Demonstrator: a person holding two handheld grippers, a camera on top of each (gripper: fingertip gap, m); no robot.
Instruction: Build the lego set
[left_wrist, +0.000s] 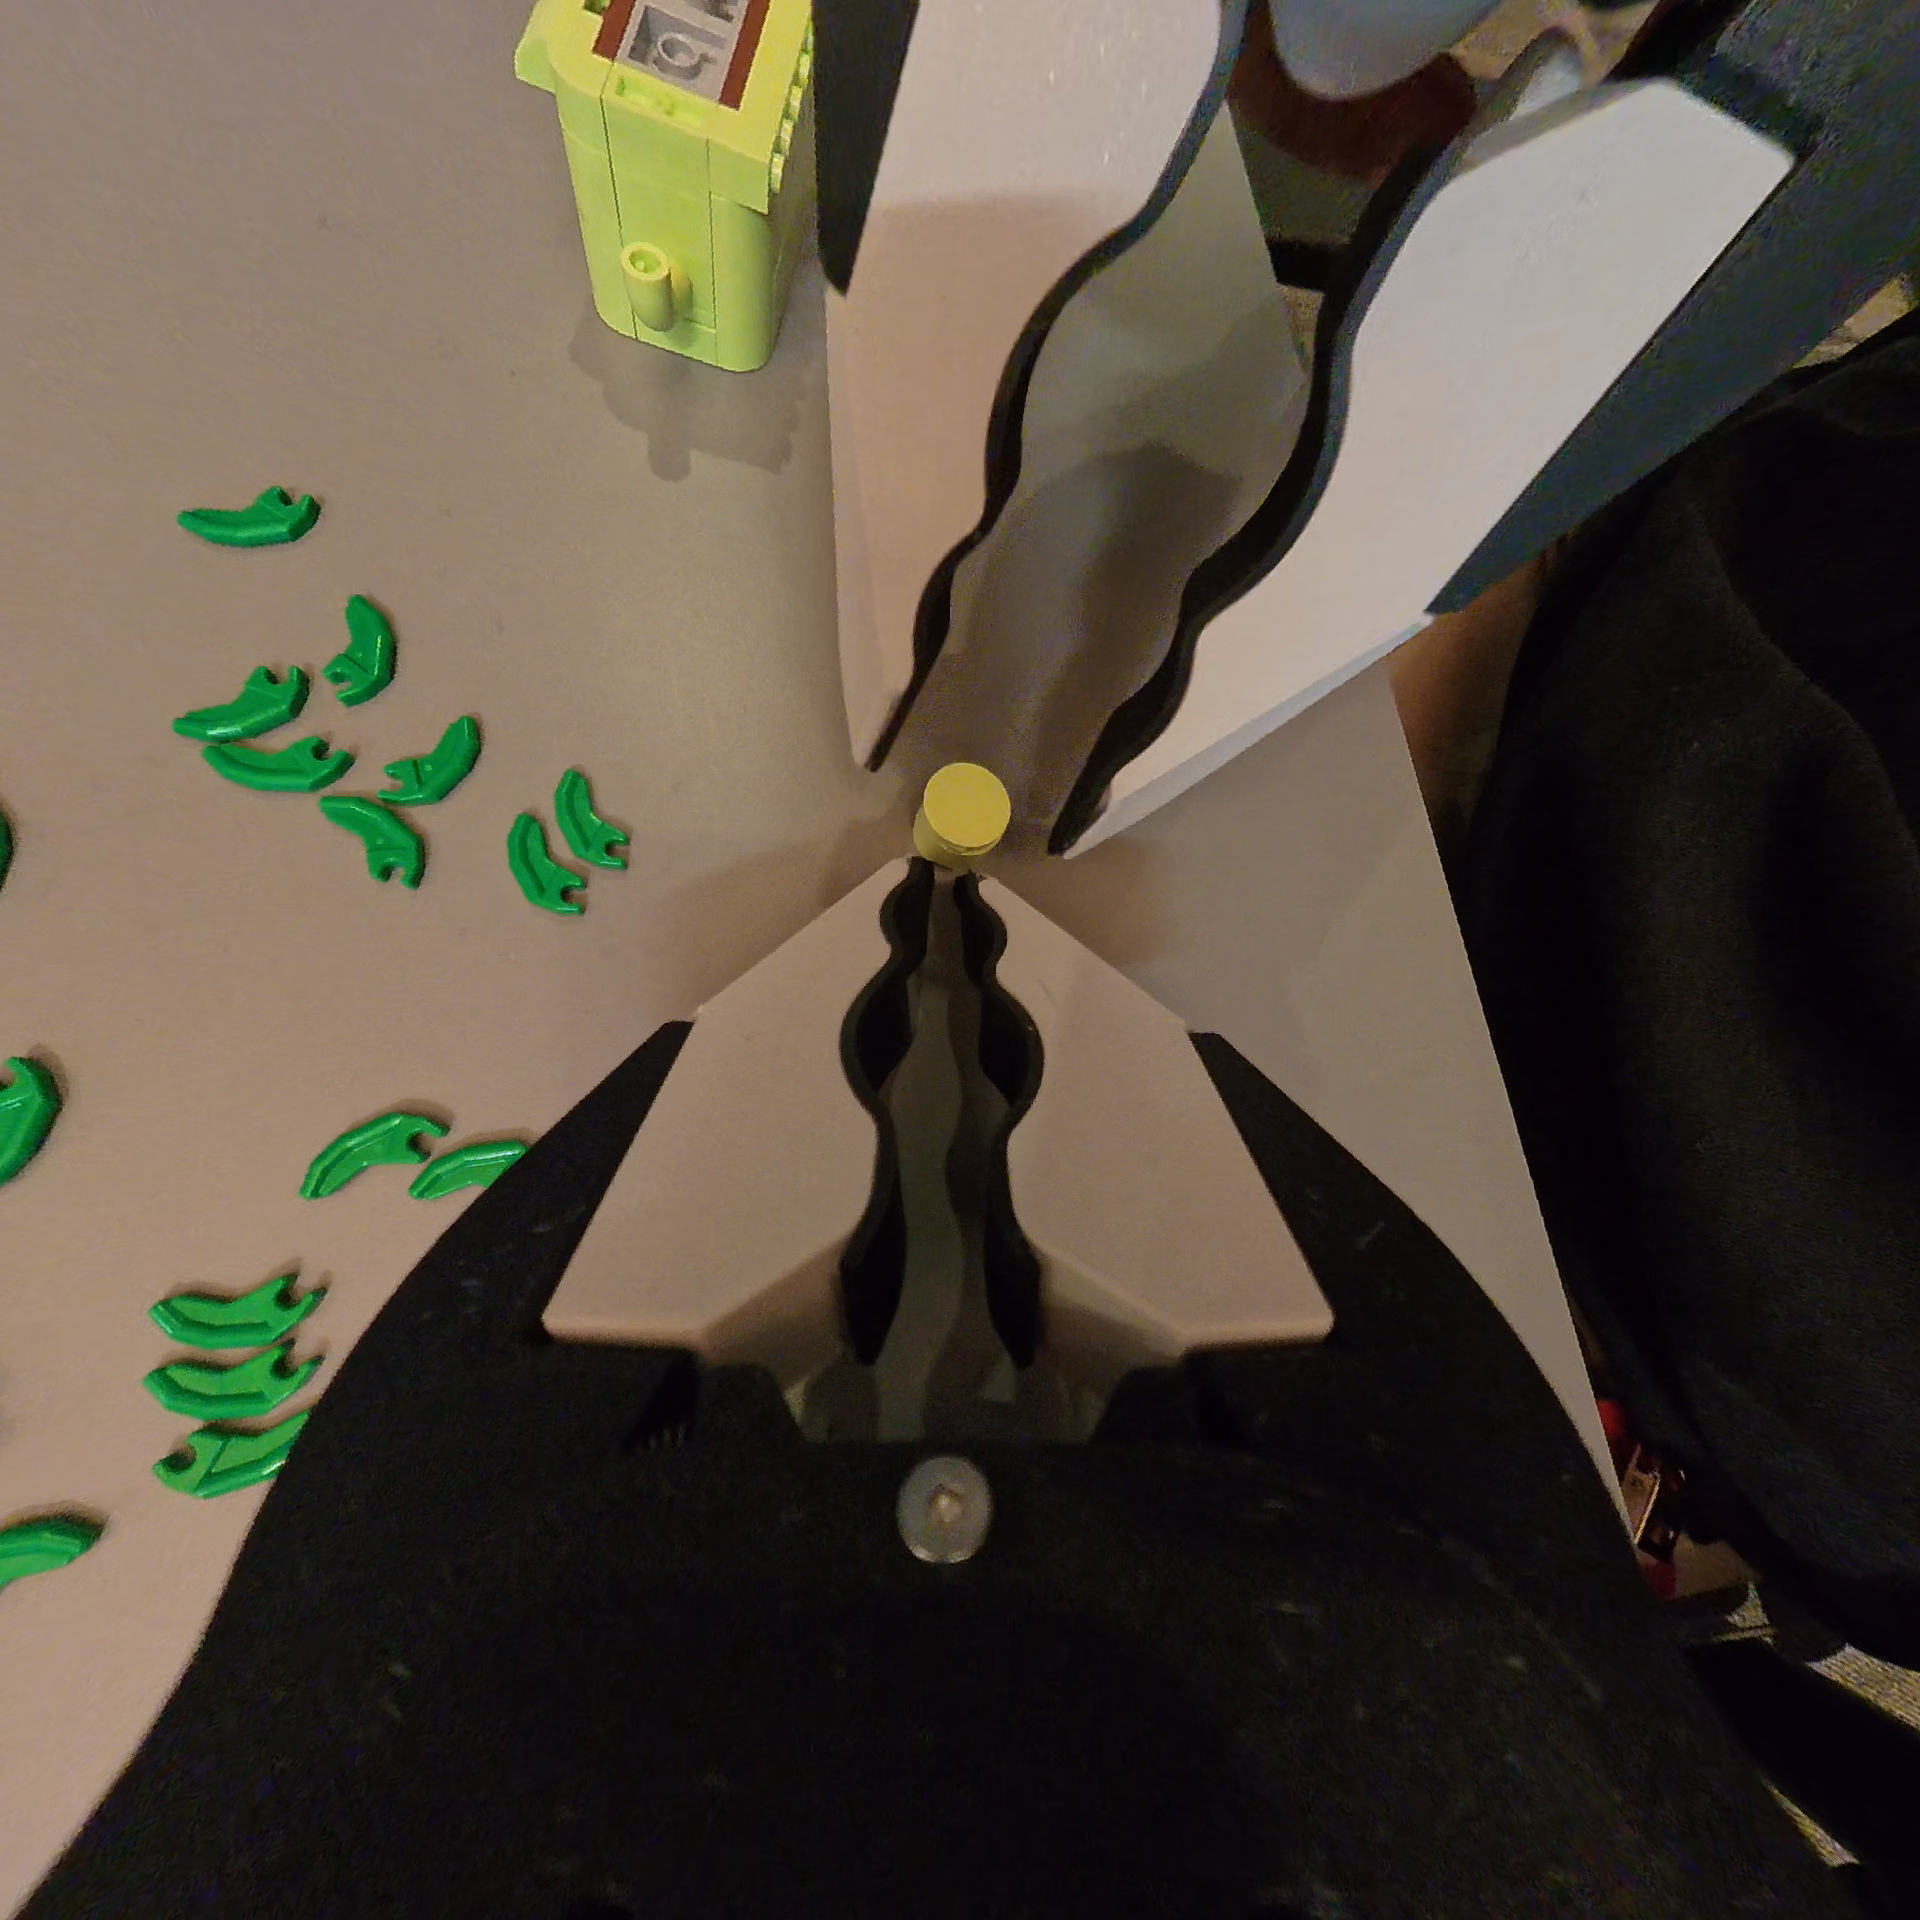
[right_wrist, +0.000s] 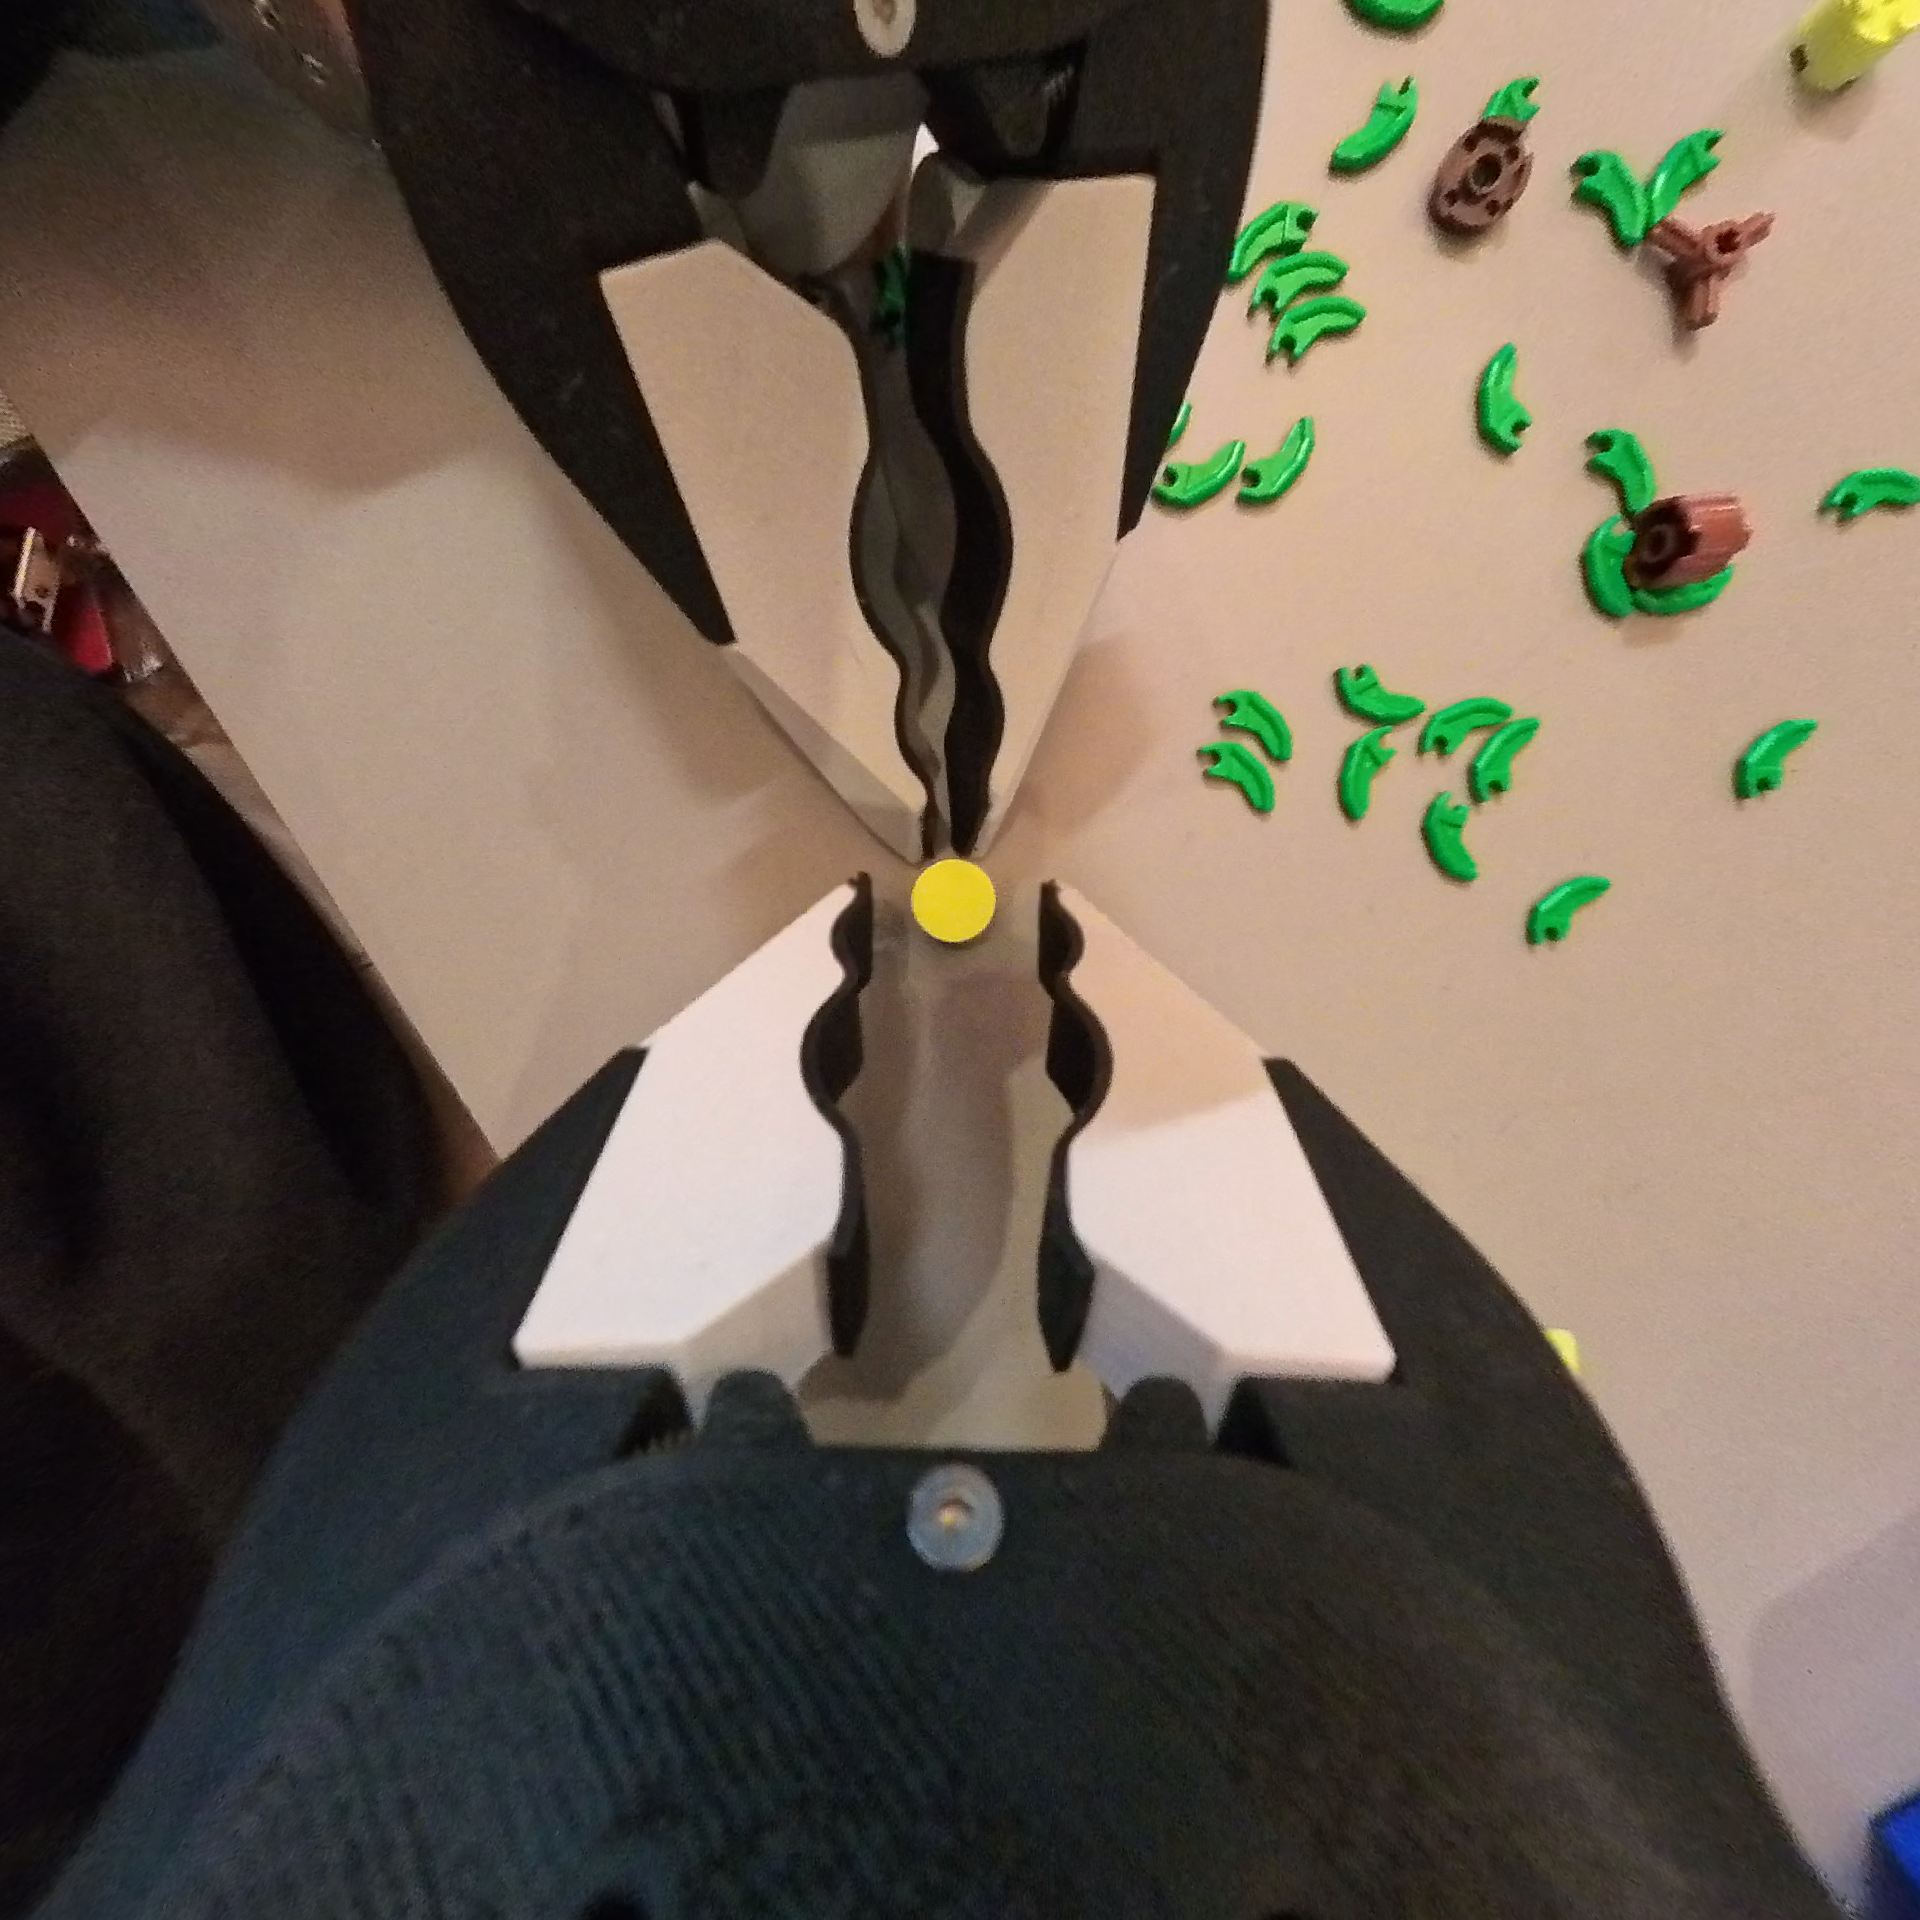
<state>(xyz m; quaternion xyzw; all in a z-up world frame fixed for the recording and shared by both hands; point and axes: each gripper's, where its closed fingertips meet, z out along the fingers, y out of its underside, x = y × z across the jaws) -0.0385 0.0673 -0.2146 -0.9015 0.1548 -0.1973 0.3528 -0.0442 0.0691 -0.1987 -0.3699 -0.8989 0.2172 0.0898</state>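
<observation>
Left wrist view: we pinch the yellow round piece (left_wrist: 961, 816) at frame centre in the left gripper (left_wrist: 943, 871), presenting it to the right gripper (right_wrist: 951, 899), jaws spread, likely for handover.

Pale tabletop (left_wrist: 312, 312), smooth, beige-grey. Dark fabric (left_wrist: 1714, 935), black, at table's edge. Red clutter (right_wrist: 52, 603) beyond edge, blurred, unidentifiable.

Round piece (left_wrist: 961, 814): held between the two facing tongs tips.
Leaf pieces (left_wrist: 358, 769): scattered on the bench (left_wrist: 208, 260), left.
Block build (left_wrist: 681, 187): stood behind the leaf pieces.
</observation>
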